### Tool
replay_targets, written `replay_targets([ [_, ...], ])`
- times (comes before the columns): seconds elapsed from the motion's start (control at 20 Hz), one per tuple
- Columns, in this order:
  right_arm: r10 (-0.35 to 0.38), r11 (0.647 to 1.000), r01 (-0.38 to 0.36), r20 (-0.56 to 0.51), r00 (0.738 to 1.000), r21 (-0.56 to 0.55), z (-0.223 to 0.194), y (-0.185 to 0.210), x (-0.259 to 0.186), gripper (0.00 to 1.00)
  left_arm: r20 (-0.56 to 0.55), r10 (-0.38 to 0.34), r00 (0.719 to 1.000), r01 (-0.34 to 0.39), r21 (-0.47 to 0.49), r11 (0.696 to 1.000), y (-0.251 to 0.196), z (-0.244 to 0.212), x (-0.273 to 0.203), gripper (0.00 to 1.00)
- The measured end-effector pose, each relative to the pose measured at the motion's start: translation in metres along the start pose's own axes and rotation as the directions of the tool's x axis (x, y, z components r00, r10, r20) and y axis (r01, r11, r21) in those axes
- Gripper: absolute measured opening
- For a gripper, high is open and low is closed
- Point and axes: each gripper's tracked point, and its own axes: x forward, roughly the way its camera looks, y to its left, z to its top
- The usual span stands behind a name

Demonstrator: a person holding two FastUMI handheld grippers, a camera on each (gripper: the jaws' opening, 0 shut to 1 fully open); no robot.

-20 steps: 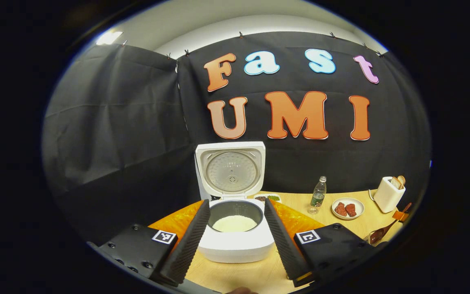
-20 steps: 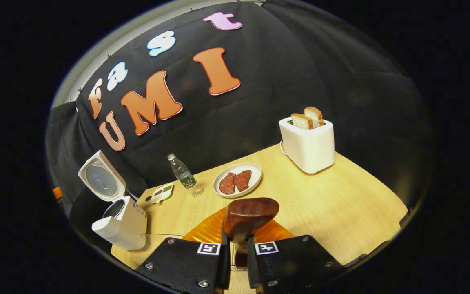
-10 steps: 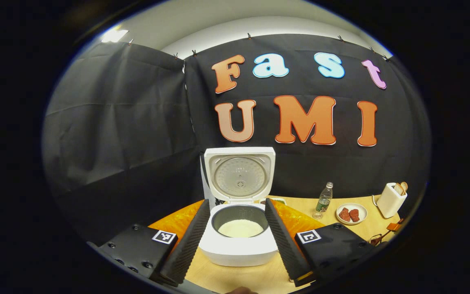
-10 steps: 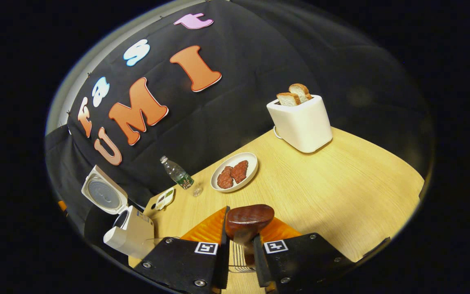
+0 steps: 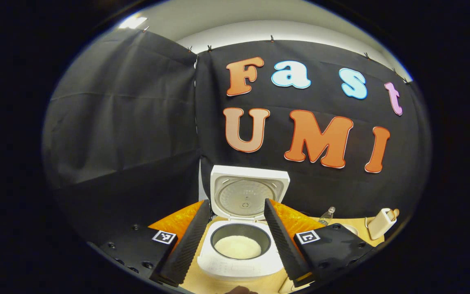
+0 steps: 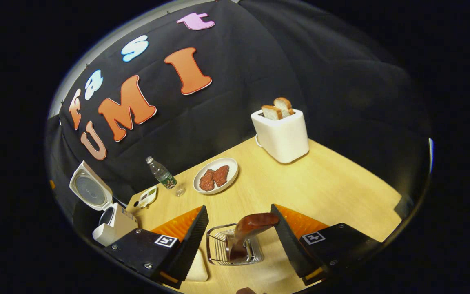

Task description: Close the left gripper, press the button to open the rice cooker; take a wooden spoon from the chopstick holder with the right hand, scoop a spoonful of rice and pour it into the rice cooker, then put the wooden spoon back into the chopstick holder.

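My right gripper (image 6: 238,239) is spread wide around the wooden spoon (image 6: 248,232), which stands in the wire holder (image 6: 218,249), bowl up and tilted right. My left gripper (image 5: 235,237) is spread before the open rice cooker (image 5: 241,228).

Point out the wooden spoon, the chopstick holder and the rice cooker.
wooden spoon (image 6: 255,223), right gripper view, on its bowl.
chopstick holder (image 6: 215,250), right gripper view, on its wire wall.
rice cooker (image 5: 241,267), left gripper view, on its white front rim.

left faces cooker (image 5: 241,241), right overlooks table (image 6: 324,183)
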Motion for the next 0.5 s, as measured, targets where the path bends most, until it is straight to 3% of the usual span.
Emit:
replay_targets([
  [0.2,-0.048,0.995,0.057,0.093,0.994,-0.087,0.046,-0.005,-0.035,0.95,-0.067,-0.040,0.997,0.042,0.019,0.999,-0.013,0.022,0.049,0.91],
  [0.5,-0.045,0.986,0.078,0.213,0.976,-0.149,0.099,0.016,-0.089,0.95,-0.141,-0.103,0.985,0.105,0.004,0.994,-0.035,0.037,0.139,0.89],
])
